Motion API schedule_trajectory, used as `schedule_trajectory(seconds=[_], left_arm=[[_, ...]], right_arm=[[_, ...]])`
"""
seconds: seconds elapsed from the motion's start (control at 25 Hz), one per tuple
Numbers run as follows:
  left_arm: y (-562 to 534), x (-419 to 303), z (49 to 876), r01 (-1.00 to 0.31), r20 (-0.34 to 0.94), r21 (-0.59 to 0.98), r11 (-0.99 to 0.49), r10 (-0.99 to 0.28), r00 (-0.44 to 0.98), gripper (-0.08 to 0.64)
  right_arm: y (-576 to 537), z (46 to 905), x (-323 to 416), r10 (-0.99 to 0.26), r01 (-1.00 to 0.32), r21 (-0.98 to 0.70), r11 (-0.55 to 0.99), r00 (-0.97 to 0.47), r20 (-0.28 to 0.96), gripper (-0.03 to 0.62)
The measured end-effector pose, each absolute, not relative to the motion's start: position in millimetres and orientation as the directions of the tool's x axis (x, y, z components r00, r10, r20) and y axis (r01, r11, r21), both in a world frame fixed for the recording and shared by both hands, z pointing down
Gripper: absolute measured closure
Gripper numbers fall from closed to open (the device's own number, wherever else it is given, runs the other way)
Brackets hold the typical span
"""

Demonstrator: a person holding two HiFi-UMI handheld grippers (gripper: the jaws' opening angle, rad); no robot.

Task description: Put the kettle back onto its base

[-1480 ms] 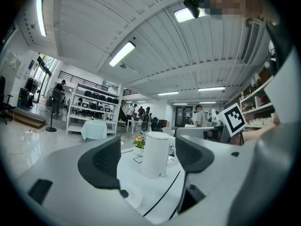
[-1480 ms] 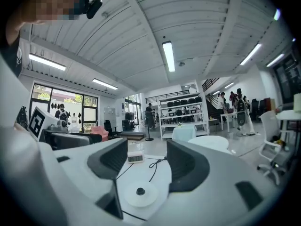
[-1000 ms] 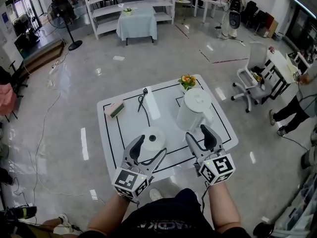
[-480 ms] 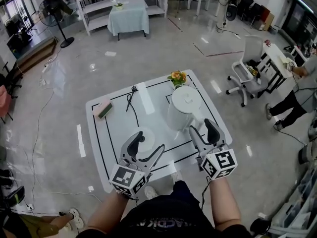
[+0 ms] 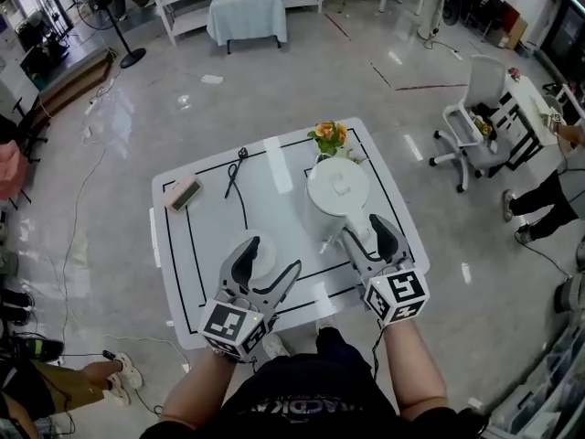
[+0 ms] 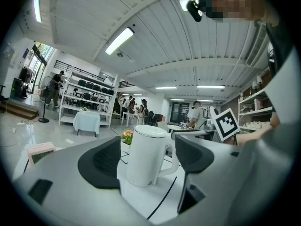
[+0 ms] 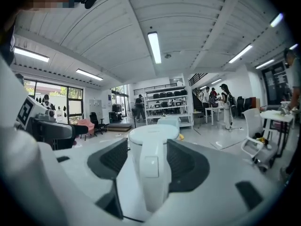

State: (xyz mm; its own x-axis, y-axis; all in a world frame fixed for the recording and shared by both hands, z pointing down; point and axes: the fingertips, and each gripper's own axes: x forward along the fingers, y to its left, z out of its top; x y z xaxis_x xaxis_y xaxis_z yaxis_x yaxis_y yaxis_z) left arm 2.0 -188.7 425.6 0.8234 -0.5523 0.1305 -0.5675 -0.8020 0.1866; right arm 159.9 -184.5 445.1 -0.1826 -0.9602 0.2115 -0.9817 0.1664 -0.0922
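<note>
the kettle (image 5: 336, 193) sits on the tabletop (image 5: 196, 245), beside its base (image 5: 266, 248), so the lift is left. my right hand-held gripper (image 5: 362, 228) straddles the handle, jaws apart, unclamped. my left hand-held gripper (image 5: 273, 256) gapes empty.

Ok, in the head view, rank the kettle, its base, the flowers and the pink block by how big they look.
1. Kettle, clearly largest.
2. Kettle base, though the left tongs cover part of it.
3. Flowers and pink block: about alike, no ranking.
</note>
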Motion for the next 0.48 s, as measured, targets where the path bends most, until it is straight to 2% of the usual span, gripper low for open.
schedule_trajectory(seconds=[0.48], left_arm=[[-196,17,440,-0.598,0.165,0.201,-0.776,-0.575,0.801,0.209]], right_arm=[[-196,489,164,-0.929,-0.976,-0.078,0.205,-0.219,0.298,0.348]])
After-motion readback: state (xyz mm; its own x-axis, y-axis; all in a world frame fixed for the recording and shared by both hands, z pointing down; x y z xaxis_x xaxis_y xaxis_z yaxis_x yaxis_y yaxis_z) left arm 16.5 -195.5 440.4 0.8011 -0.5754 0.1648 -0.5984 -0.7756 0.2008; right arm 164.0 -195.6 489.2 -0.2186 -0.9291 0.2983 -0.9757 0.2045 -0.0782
